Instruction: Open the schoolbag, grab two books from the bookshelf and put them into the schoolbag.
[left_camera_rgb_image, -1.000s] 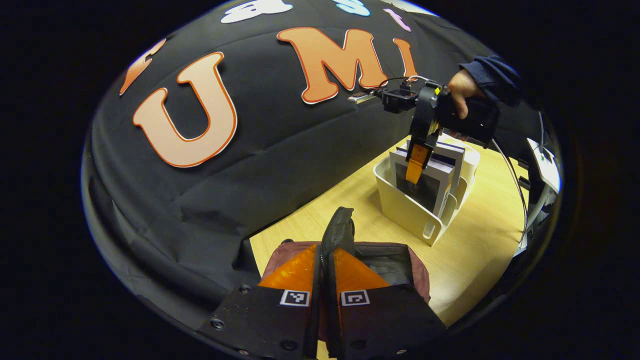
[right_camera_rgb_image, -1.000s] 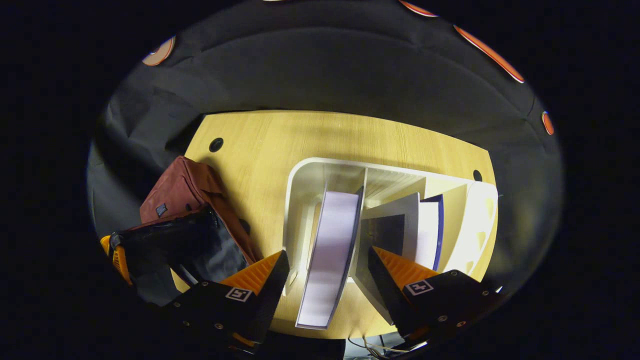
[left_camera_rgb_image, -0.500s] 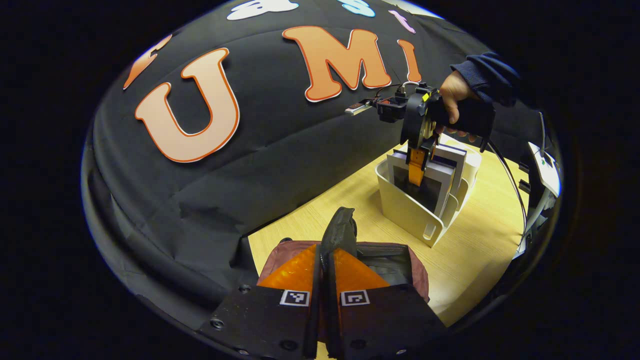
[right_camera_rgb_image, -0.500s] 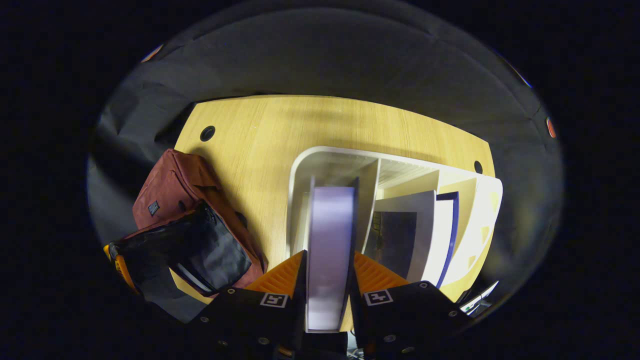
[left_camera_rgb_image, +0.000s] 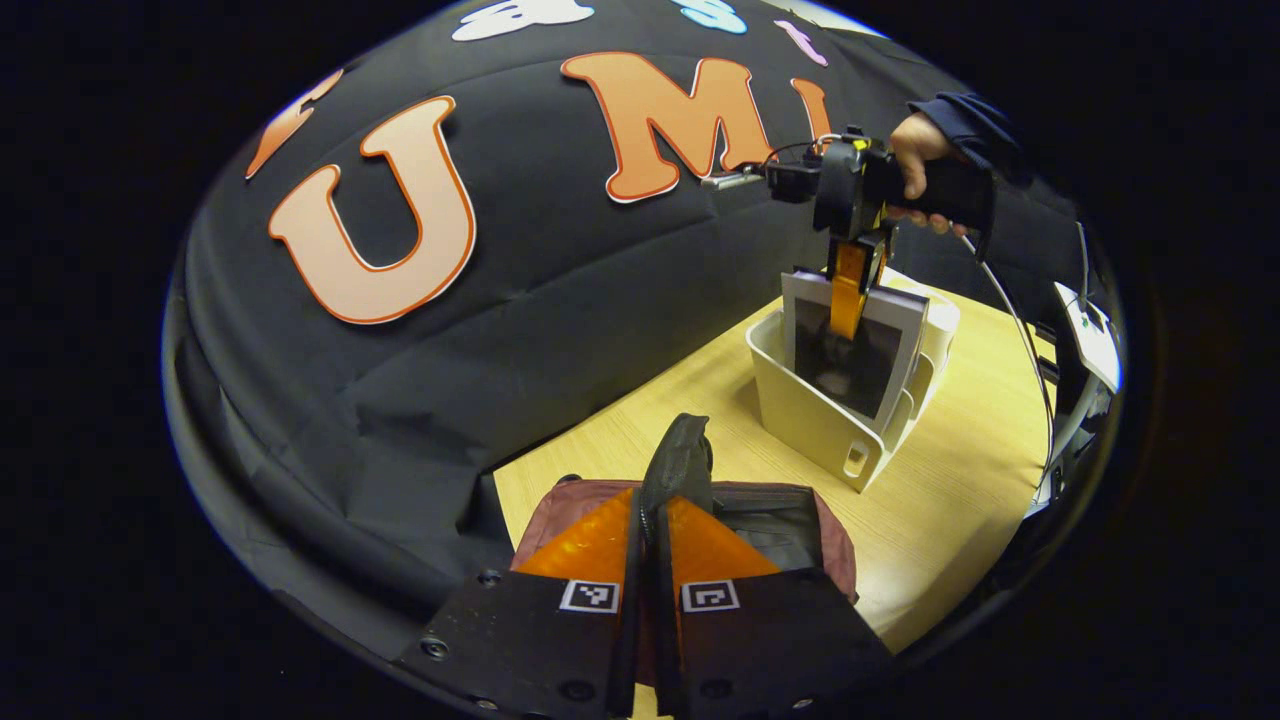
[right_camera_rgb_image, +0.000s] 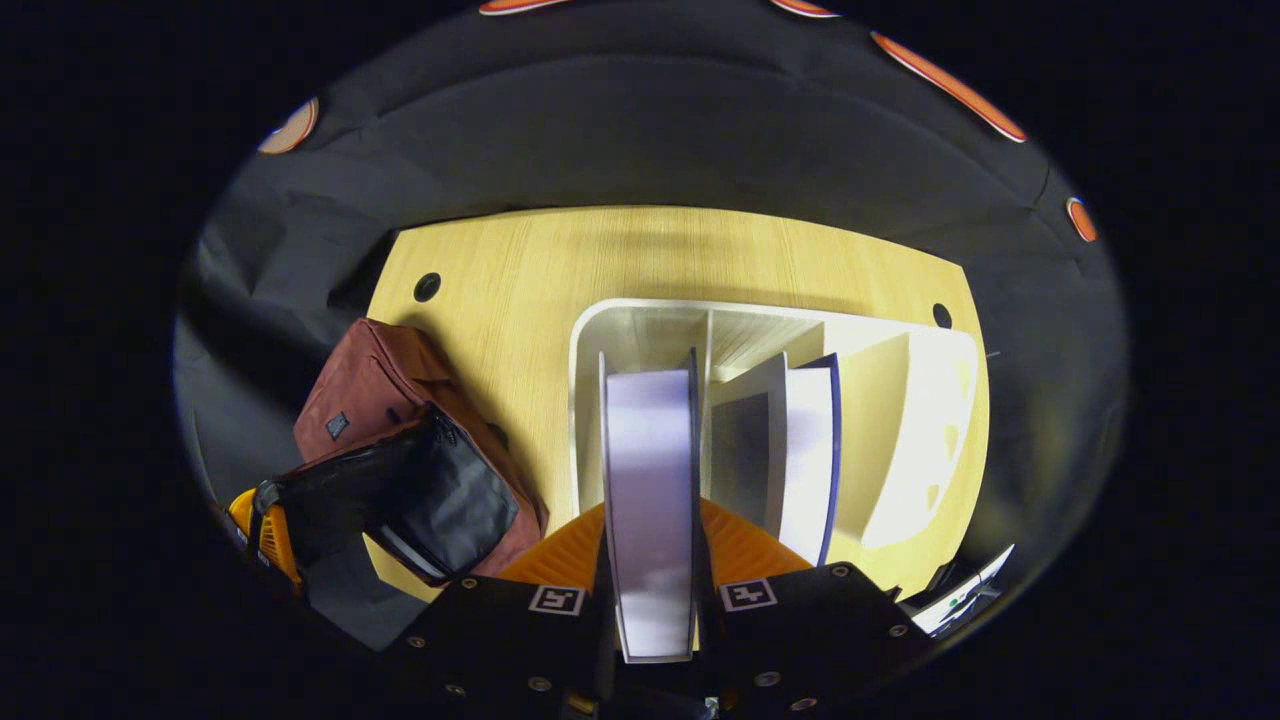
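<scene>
Left gripper view: left gripper is pinching the schoolbag's black top strap, fingers together on it, holding the bag open on the table. Right gripper is clamping a book upright in the bookshelf.

Right gripper view: both fingers are pressing the book's top edge. Looks stiff, thick, probably moderately heavy; covers may be slick, so gripping deep near mid-edge is limiting swing. Another book is standing in the next slot.

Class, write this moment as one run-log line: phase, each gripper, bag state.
phase: lifting first book | right gripper: shut on book above bookshelf | left gripper: shut on schoolbag flap | schoolbag: open
</scene>
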